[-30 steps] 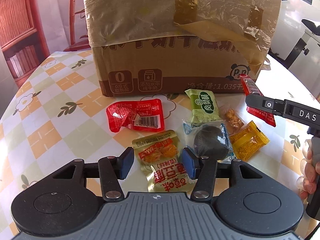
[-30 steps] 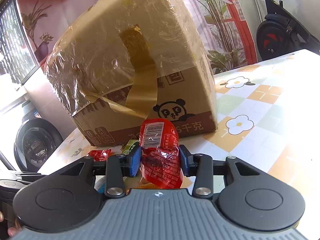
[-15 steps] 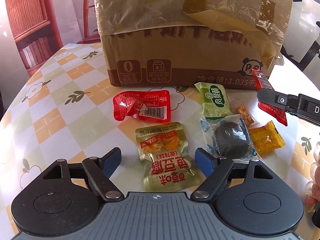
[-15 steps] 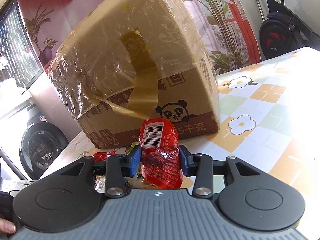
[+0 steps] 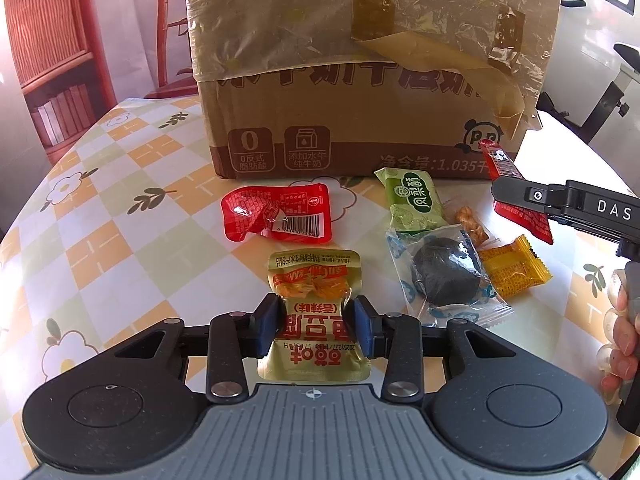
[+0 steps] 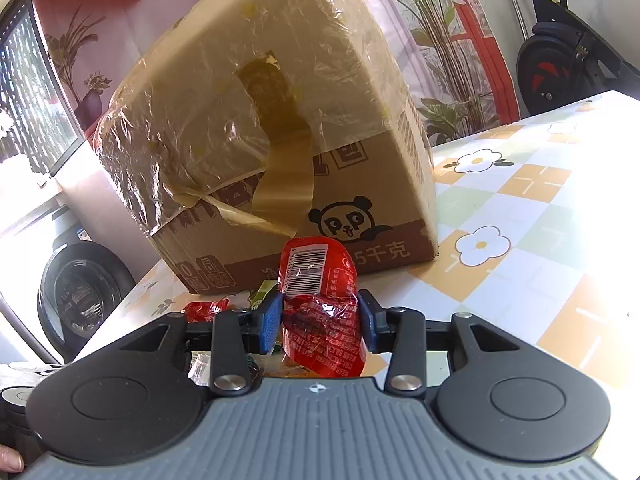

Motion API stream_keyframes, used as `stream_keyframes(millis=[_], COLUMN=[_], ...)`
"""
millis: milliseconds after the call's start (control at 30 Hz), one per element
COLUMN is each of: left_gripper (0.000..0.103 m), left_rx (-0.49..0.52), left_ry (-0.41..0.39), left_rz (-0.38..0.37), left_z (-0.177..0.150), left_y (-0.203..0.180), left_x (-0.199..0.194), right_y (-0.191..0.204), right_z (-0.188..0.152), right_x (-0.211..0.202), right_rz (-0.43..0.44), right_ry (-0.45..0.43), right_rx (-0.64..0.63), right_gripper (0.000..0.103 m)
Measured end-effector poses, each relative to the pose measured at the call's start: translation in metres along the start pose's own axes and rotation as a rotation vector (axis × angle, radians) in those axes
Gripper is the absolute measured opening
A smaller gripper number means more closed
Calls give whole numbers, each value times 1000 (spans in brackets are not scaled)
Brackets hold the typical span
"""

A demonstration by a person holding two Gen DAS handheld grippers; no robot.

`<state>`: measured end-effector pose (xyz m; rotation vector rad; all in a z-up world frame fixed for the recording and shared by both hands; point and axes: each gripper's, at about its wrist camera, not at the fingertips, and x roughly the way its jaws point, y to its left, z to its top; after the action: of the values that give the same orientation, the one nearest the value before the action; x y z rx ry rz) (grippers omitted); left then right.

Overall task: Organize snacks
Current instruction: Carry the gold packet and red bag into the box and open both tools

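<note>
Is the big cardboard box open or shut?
Shut: the cardboard box has its top wrapped in clear film and taped over; no opening shows.

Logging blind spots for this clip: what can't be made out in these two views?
- Cardboard box contents: closed and taped, both views.
- Gold packet near end: left wrist view, hidden by the closing left gripper.
- Loose snacks: right wrist view, mostly hidden behind right gripper and its red packet.

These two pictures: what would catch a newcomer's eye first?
A big taped cardboard box fills the back of the flowered table. Snack packets lie scattered before it. The left gripper is closing on a gold packet, and the right gripper holds up a red packet.
</note>
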<state>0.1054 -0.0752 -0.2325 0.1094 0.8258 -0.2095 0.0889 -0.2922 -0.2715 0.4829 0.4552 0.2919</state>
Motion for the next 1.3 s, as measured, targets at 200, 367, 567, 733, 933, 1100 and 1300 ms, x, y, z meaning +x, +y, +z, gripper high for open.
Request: stream_keyframes(millis=[200, 367, 567, 733, 933, 1100, 1300], left_gripper=[42, 42, 42, 42, 42, 43, 43], left_rx=[11, 13, -5, -25, 13, 45, 47], left_ry=[-56, -98, -155, -245, -379, -499, -543], left_rz=[-14, -9, 11, 16, 32, 18, -13], left_z=[2, 7, 17, 31, 67, 114, 174], left_y=[-1, 0, 10, 20, 30, 30, 18], left_x=[-14, -24, -40, -62, -92, -111, -116], right_y=[0, 3, 36, 70, 107, 123, 128], right_z=[0, 0, 4, 9, 35, 90, 160], right_x=[1, 1, -3, -14, -27, -39, -19], right_rz=[-4, -23, -8, 75, 142, 151, 56], right_ry=[1, 12, 63, 44, -65, -219, -275], right_rx=[1, -13, -155, -284, -395, -432, -457], right_gripper=[42, 42, 42, 42, 42, 42, 42])
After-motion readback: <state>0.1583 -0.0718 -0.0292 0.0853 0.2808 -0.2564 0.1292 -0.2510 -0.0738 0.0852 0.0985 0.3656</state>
